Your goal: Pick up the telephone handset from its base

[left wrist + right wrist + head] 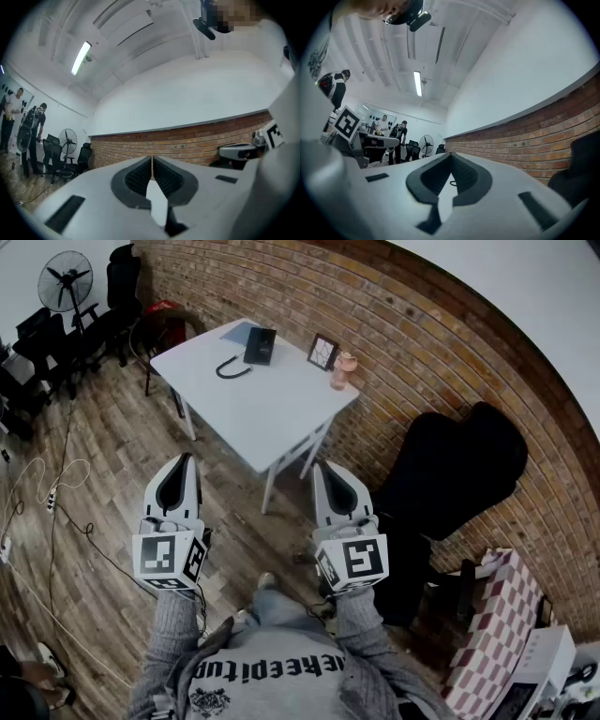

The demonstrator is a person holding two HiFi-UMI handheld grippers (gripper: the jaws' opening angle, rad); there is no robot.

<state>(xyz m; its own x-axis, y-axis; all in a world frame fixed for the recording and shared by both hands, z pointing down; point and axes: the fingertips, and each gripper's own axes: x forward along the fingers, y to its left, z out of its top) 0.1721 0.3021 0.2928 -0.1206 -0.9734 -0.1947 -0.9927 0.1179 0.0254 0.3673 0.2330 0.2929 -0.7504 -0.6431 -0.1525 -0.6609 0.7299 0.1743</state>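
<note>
Telephone (260,345) sits on the white bench (272,418) over by the brick wall (422,343), toward the bench's far-left corner, with its dark cord (232,368) looped on the top just beside it. From this far off the handset can't be told apart from the base, it just reads as one dark slab. A small picture frame (322,352) and a pinkish bottle (343,370) stand along the wall edge, near it but apart. The person stands well back on the wood floor (112,465), left gripper (185,462) and right gripper (322,468) both held out front, aimed about level, nowhere near the bench. Both gripper views show the fingers (136,180) pressed together at the tips with nothing in between, so both are closed and empty. So the job hasn't really started, it's all approach from here. What could bite, as a guess: arriving with the fingers closed would just shove the phone across the top instead of taking the handset. Grabbing too low could catch the base too, and that loose cord could snag or drag the base along on the lift. A wide swing in could tip the frame or bottle. Plus there are cables (66,512) trailing over the floor on the left and a black chair (450,474) by the bench's right side, both easy to catch on the walk-in.
</note>
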